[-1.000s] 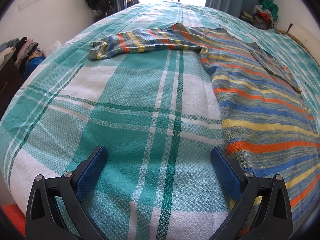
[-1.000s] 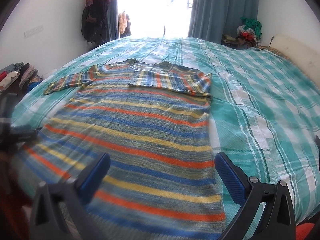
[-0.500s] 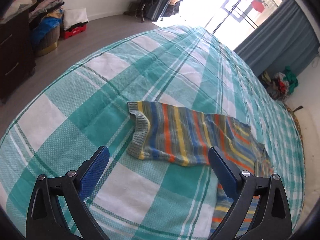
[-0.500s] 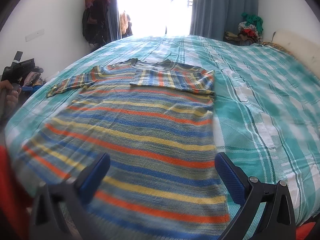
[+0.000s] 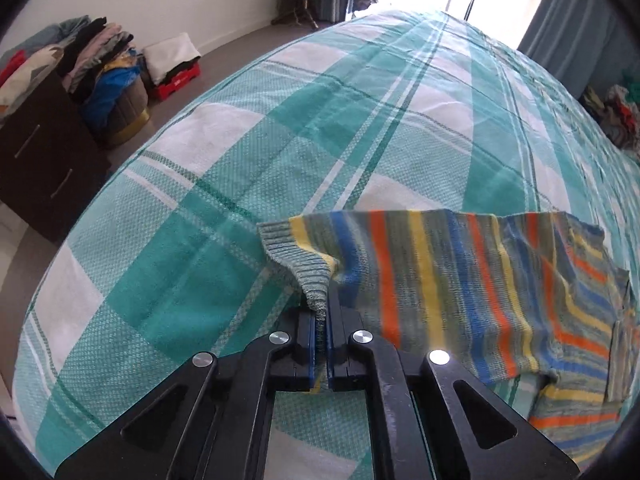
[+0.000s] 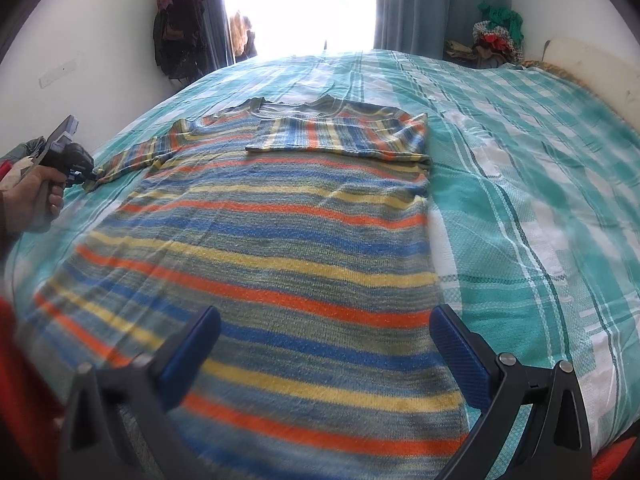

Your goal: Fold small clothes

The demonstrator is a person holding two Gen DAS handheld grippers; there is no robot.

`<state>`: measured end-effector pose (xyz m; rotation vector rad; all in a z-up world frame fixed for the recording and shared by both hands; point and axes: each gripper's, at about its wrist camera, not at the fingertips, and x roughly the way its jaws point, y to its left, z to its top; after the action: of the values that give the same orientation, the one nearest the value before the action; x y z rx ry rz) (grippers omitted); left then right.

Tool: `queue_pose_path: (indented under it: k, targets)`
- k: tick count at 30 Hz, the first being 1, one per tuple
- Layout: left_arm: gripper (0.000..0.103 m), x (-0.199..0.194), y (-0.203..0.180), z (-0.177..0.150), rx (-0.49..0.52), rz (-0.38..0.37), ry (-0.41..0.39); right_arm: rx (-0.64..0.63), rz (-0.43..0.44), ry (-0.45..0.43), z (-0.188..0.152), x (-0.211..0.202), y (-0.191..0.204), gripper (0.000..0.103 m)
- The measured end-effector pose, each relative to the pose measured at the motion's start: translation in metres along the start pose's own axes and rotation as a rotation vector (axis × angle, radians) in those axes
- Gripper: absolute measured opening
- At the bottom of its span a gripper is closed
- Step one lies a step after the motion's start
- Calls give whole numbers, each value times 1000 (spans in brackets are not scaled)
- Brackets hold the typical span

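A striped knit sweater (image 6: 256,248) in blue, orange, yellow and grey lies flat on the bed, its right sleeve (image 6: 340,136) folded across the chest. Its left sleeve (image 5: 432,280) stretches out sideways. My left gripper (image 5: 320,320) is shut on the ribbed cuff (image 5: 316,284) of that sleeve, which is pinched and lifted a little between the blue pads. In the right wrist view the same gripper (image 6: 86,176) shows at the far left, held by a hand (image 6: 36,200). My right gripper (image 6: 324,344) stands open above the sweater's lower hem, nothing between its fingers.
The bed has a teal and white plaid cover (image 5: 248,168). Left of the bed stand a dark drawer unit (image 5: 44,152), piled clothes (image 5: 92,48) and a red crate (image 5: 176,80). Curtains (image 6: 416,4) and a bright window sit beyond the bed; more clothes (image 6: 496,36) lie far right.
My left gripper swung over to the outstretched sleeve and closed on its cuff, raising it slightly. The right gripper stayed open over the hem, barely shifting.
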<state>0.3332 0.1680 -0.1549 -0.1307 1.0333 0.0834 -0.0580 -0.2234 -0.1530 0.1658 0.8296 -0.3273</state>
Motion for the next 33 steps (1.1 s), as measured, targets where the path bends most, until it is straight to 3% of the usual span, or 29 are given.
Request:
queue_pose_path:
  k: [4,8,12,14,17,21,24,28,30,33]
  targets:
    - [1,-67,-80,27,177,-128,-131,25,31,-30,6,-6,-3,103]
    - [1,-131,-196,22,407,-322,-210,29,61,-47,8,-12,-3,103]
    - [3,-156,-298,-16,575,-496,-200,40,79,-51,9,-16,-5,103]
    - [12,-141,-334,-40,636,-562,-125,42,84,-56,9,-18,-6,103]
    - [36,-109,-357,-72,685,-489,-13,38,88,-60,9,-21,-7,103]
    - [37,-103,-304,-65,565,-498,-20,51,104,-67,10,-26,-12,103]
    - [39,-100,-247,-42,483,-420,-56,73,124,-59,10,-25,-17,103]
    - [52,-91,-210,-59,672,-287,-71,99,146,-39,11,-19,-20,103]
    - [60,-81,-210,-82,799,-233,-67,97,149,-30,11,-16,-18,103]
    - [60,-55,-223,-109,890,-166,-65,88,145,-24,10,-15,-16,103]
